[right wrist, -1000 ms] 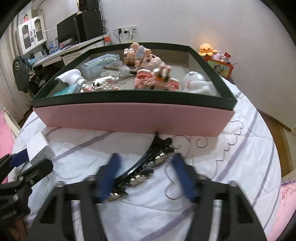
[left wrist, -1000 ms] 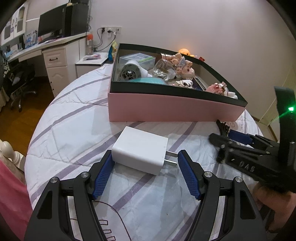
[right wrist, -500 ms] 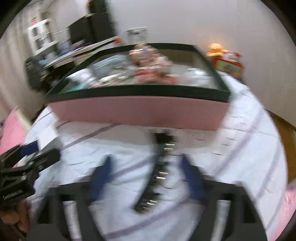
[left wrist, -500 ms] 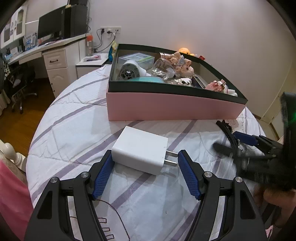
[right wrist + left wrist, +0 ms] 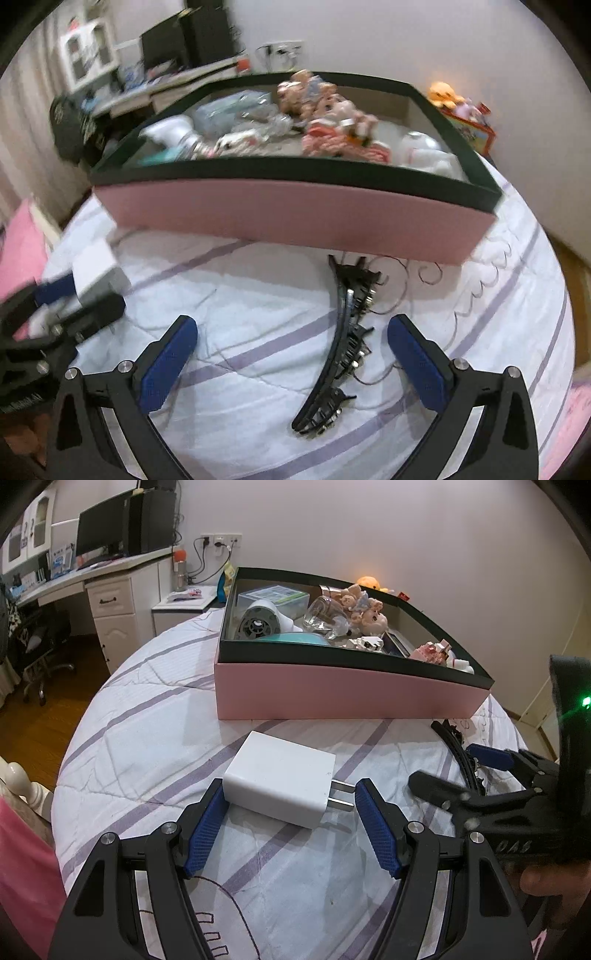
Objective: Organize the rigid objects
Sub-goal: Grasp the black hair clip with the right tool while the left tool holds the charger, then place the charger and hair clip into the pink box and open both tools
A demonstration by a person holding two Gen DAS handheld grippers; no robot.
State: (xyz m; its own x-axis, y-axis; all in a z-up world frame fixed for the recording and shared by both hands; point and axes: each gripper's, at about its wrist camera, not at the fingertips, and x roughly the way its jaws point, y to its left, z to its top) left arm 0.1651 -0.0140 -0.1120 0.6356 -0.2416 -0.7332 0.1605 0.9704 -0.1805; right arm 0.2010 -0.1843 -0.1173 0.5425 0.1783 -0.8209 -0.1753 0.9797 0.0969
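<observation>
Left wrist view: left gripper (image 5: 290,827) fingers apart, straddling charger (image 5: 279,782) on quilt before box (image 5: 347,694). Right gripper (image 5: 291,360) fingers apart around headband (image 5: 341,347). Step: pre-grasp. Next: close, lift into box.

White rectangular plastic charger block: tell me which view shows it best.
The left wrist view: the white rectangular plastic charger block lies sharp between the open left gripper, prongs visible. The right wrist view shows only a blurred corner at the left edge.
</observation>
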